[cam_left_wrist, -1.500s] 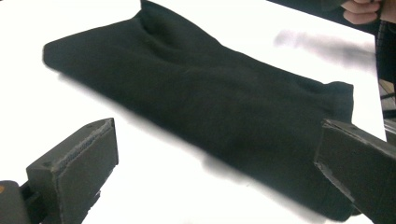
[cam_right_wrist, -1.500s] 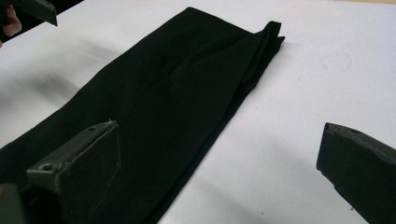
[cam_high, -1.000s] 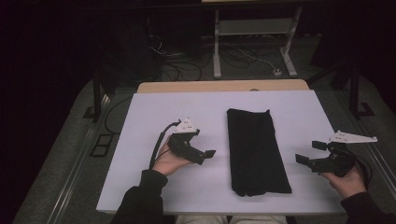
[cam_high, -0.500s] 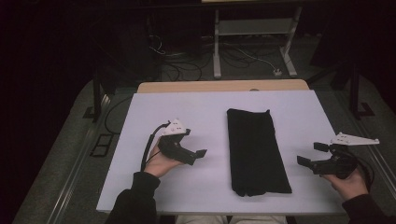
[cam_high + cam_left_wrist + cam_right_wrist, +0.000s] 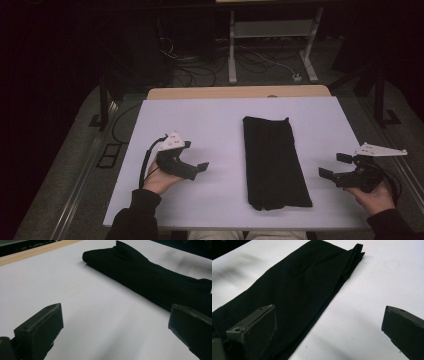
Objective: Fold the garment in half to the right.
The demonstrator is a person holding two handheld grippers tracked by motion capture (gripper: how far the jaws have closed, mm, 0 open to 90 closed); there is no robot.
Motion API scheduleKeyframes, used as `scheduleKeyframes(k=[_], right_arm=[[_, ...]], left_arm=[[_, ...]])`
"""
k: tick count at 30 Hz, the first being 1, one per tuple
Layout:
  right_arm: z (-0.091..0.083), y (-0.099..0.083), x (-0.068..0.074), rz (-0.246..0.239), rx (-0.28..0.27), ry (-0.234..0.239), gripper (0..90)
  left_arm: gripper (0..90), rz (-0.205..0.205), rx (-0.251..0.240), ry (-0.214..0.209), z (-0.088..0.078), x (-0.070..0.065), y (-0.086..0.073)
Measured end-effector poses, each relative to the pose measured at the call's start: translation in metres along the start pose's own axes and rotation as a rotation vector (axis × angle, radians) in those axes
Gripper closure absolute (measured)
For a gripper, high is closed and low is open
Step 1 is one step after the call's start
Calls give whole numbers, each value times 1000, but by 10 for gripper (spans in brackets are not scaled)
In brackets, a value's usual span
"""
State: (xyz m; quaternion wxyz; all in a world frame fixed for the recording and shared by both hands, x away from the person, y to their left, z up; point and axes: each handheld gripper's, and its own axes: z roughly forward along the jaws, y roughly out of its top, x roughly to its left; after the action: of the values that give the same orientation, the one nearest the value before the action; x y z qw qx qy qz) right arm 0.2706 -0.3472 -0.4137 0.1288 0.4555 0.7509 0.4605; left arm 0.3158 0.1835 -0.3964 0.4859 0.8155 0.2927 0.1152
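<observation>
A long folded black cloth (image 5: 274, 162) lies on the white table (image 5: 215, 120); left gripper (image 5: 199, 167) and right gripper (image 5: 334, 166) flank it, jaws spread, grasping nothing.

black cloth (image 5: 273, 162), folded long, flat, mid-table

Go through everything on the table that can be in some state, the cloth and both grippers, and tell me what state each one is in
Black cloth: folded into a long strip, lying flat on the white table, not held.
Left gripper: open, jaws wide apart, nothing between them, left of the cloth and apart from it.
Right gripper: open, jaws wide apart, nothing between them, right of the cloth and pointed at it, not touching it.
</observation>
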Motion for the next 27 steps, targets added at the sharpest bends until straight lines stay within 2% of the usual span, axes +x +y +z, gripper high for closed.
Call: scheduleKeyframes(k=[4, 19, 23, 27], right_arm=[[-1, 0, 0, 4, 0, 0, 0], [-2, -2, 0, 3, 0, -3, 0], [-3, -2, 0, 10, 3, -4, 0], [-3, -3, 0, 10, 5, -4, 0]], left_arm=[[0, -13, 2, 26, -9, 4, -8], [0, -70, -66, 150, -50, 19, -35], [0, -95, -71, 201, -61, 25, -45], [0, -149, -61, 232, -69, 33, -57]])
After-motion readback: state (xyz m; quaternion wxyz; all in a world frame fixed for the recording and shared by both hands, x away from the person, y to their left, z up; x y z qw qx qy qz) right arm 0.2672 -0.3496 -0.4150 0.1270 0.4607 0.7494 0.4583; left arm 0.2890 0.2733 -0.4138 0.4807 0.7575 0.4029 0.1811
